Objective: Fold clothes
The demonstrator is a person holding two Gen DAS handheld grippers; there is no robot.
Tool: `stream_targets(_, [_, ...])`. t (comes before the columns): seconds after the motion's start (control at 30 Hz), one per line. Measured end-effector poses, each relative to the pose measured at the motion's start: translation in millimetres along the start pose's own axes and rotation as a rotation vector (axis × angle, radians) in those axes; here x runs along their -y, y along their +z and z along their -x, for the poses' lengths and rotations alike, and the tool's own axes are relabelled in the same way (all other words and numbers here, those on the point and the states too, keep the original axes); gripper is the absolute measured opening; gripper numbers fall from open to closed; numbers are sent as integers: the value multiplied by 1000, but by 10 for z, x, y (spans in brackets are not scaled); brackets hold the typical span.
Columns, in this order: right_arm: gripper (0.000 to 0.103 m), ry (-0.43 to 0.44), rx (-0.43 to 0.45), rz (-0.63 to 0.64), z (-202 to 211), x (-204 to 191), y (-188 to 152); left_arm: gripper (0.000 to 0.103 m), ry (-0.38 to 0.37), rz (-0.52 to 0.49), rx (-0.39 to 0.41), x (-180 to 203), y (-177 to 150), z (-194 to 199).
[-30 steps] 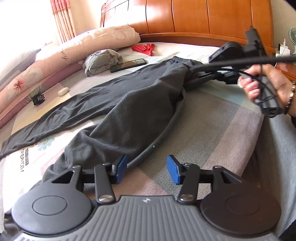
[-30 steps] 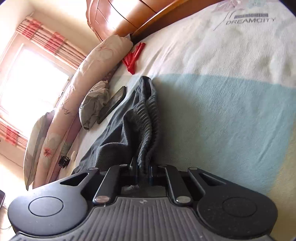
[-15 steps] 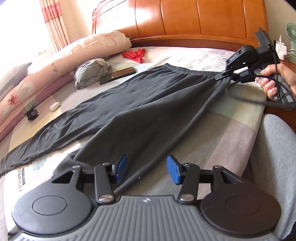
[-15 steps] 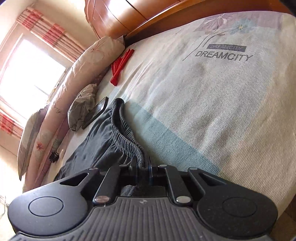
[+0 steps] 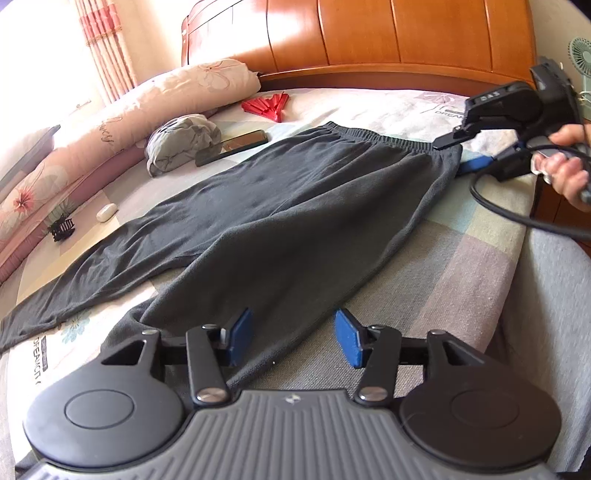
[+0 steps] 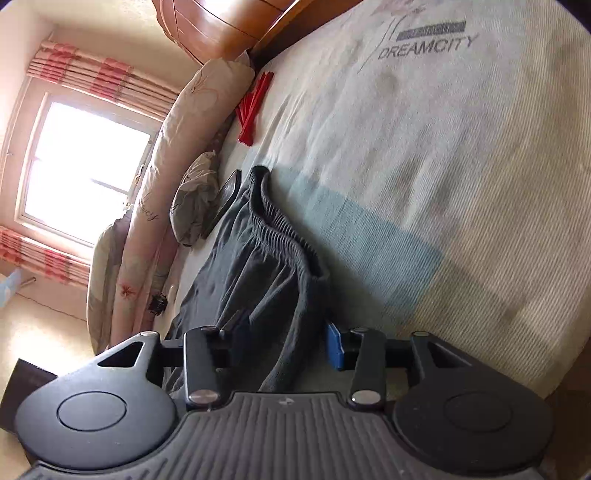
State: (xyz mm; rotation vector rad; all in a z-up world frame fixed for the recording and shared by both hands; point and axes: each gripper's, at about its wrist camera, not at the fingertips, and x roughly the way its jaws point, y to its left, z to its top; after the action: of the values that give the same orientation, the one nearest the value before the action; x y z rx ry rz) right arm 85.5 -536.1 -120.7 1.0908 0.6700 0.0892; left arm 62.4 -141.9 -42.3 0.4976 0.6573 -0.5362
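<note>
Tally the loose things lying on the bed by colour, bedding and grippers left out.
Grey: 2, the trousers and the bundled cloth
Red: 1, the fan
Black: 2, the phone and the hair clip
White: 1, the small case
Total: 6

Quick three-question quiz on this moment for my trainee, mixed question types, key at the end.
1. True or false: the dark grey knit trousers lie spread on the bed with the elastic waistband toward the wooden headboard.
2. Which lies nearest the crumpled grey cloth bundle? A: black phone B: red folding fan C: white oval case
3. Fill in: the right gripper jaws are ____, with the waistband corner between its fingers.

Key: 1 true; 2 A; 3 opening.
</note>
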Motion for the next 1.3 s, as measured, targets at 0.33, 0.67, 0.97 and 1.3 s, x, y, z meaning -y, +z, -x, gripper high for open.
stream_targets(0.33, [24,-73,-33,202,-411,-396,-351,53,-11,12,-3,-2,-33,-4])
stream_targets(0.67, [3,-94,-118,251,-85,-245,-356,53,6,32,15,-121,-79,133])
stream_targets(0.97, [16,-154,-133,435,192,-482,-432,55,25,-14,1,-152,-126,167])
stream_targets(1.3, [37,-228,-245,1316,-44,-1354,-1526,59,133,-343,-63,39,-420,91])
